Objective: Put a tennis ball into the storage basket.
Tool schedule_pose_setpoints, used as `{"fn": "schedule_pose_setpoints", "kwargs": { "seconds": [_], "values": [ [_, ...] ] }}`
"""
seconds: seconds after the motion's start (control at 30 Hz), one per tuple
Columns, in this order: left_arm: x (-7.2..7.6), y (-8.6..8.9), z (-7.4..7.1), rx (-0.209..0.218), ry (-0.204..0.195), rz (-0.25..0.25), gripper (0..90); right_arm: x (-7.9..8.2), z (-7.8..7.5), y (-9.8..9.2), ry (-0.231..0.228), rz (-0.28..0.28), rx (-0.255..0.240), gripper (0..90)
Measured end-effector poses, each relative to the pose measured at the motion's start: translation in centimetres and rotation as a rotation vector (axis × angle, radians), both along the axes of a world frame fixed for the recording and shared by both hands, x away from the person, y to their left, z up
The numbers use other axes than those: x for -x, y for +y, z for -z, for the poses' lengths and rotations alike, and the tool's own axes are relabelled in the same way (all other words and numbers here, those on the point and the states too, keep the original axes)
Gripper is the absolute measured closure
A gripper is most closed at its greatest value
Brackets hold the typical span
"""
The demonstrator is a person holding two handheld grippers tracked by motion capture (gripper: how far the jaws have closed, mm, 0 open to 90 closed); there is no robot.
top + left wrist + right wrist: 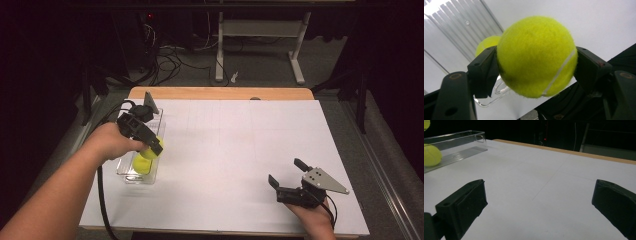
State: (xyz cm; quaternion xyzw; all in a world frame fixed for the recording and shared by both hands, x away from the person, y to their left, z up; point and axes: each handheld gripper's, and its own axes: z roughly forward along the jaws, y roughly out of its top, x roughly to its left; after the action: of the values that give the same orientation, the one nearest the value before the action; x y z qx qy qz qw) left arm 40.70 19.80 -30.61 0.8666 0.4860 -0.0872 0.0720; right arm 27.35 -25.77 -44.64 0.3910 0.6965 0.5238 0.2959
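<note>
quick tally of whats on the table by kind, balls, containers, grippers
tennis balls: 2, one held in the left gripper as the gripped ball, and a second ball lying in the tray
clear plastic tray: 1
grippers: 2, counting the right gripper with its jaws apart over the table
total: 5

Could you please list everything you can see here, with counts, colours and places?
tennis balls: two, yellow-green; one clamped in the left gripper above the tray, the other lying in the tray's near end
clear tray: one, transparent plastic, long and narrow, at the table's left side
table: one, white top with a wooden far edge
desk frame: one, white, on the floor beyond the table
left gripper: one, black, shut on a ball
right gripper: one, black, open, near the table's near right corner
</note>
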Motion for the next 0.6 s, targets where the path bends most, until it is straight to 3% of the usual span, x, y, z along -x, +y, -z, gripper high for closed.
{"fn": "schedule_pose_setpoints", "kwargs": {
  "seconds": [0.6],
  "values": [
    [-1.3, 3.3, 1.1, -0.02, 0.016, -0.106, 27.2, 0.0, 0.0, -0.1, 0.0, 0.002, 0.0, 0.2]
  ]
}}
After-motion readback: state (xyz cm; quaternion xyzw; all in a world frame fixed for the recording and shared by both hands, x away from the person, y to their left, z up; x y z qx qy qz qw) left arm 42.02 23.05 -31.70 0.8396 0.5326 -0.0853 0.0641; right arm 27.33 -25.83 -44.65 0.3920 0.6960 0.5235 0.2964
